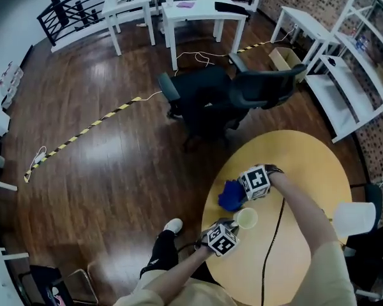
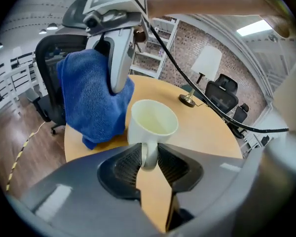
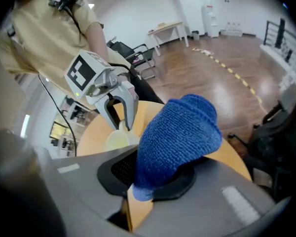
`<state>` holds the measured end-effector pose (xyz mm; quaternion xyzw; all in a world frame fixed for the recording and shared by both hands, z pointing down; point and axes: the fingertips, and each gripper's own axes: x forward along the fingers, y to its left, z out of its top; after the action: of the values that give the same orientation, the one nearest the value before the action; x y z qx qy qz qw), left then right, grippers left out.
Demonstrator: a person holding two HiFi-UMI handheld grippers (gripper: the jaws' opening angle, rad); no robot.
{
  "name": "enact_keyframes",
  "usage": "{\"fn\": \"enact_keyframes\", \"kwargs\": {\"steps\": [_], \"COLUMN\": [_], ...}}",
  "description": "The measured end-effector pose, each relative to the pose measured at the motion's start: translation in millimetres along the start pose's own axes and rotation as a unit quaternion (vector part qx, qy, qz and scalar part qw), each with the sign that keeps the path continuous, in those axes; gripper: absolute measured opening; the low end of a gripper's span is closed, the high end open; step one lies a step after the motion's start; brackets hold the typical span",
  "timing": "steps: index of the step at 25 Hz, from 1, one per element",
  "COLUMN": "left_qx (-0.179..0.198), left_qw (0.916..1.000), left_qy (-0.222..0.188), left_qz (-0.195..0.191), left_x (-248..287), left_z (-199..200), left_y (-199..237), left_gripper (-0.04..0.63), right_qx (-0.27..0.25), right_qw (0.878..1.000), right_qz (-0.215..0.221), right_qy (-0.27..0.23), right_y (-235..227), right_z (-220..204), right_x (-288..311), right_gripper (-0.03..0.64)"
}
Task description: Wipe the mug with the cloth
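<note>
A cream mug (image 1: 246, 218) stands upright on the round wooden table (image 1: 306, 164), near its left edge. My left gripper (image 1: 235, 227) is shut on the mug's handle; in the left gripper view both pads press on that handle (image 2: 149, 154), with the mug (image 2: 152, 125) just beyond. My right gripper (image 1: 238, 193) is shut on a blue cloth (image 1: 230, 195), which hangs bunched just left of the mug. In the right gripper view the cloth (image 3: 180, 137) fills the jaws and hides most of the mug (image 3: 119, 141) behind it.
A black office chair (image 1: 230, 97) stands just beyond the table's far edge. A white lamp (image 1: 354, 218) sits at the table's right side. A black cable (image 1: 271, 241) runs across the tabletop towards me. White desks and shelves line the room's far and right sides.
</note>
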<state>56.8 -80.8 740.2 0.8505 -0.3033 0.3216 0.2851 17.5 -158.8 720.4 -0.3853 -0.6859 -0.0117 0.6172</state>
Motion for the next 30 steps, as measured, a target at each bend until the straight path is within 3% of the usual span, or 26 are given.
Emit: {"fn": "enact_keyframes", "kwargs": {"steps": [2, 4, 10, 14, 16, 20, 25, 30], "left_qx": [-0.005, -0.005, -0.021, -0.03, -0.032, -0.036, -0.038, -0.067], "left_qw": [1.0, 0.9999, 0.9997, 0.9994, 0.9993, 0.9992, 0.9991, 0.9976], "left_qy": [0.002, 0.002, -0.009, -0.014, -0.015, -0.014, -0.017, -0.018], "left_qz": [-0.006, -0.009, 0.002, 0.011, 0.013, 0.013, 0.011, 0.005], "left_x": [1.4, 2.1, 2.3, 0.6, 1.2, 3.4, 3.1, 2.9], "left_z": [0.4, 0.3, 1.8, 1.5, 1.6, 1.2, 1.0, 1.4], "left_y": [-1.3, -3.8, -6.8, -6.4, -6.6, -7.9, -8.8, -9.0], "left_gripper": [0.086, 0.071, 0.069, 0.067, 0.067, 0.067, 0.067, 0.069], "right_qx": [0.023, 0.049, 0.114, 0.235, 0.26, 0.279, 0.269, 0.297], "right_qw": [0.995, 0.986, 0.961, 0.922, 0.912, 0.905, 0.908, 0.91], "right_qz": [0.094, 0.158, 0.254, 0.306, 0.318, 0.317, 0.308, 0.285], "right_qy": [0.006, 0.008, 0.0, 0.017, 0.026, 0.061, 0.089, 0.045], "right_y": [8.0, 12.4, 22.7, 30.1, 34.3, 37.7, 37.6, 25.3], "right_z": [8.1, 16.9, 37.5, 48.8, 51.0, 47.2, 44.1, 36.3], "right_x": [10.5, 20.9, 37.5, 45.8, 50.2, 57.4, 64.5, 65.1], "right_gripper": [0.061, 0.061, 0.061, 0.061, 0.061, 0.061, 0.06, 0.06]}}
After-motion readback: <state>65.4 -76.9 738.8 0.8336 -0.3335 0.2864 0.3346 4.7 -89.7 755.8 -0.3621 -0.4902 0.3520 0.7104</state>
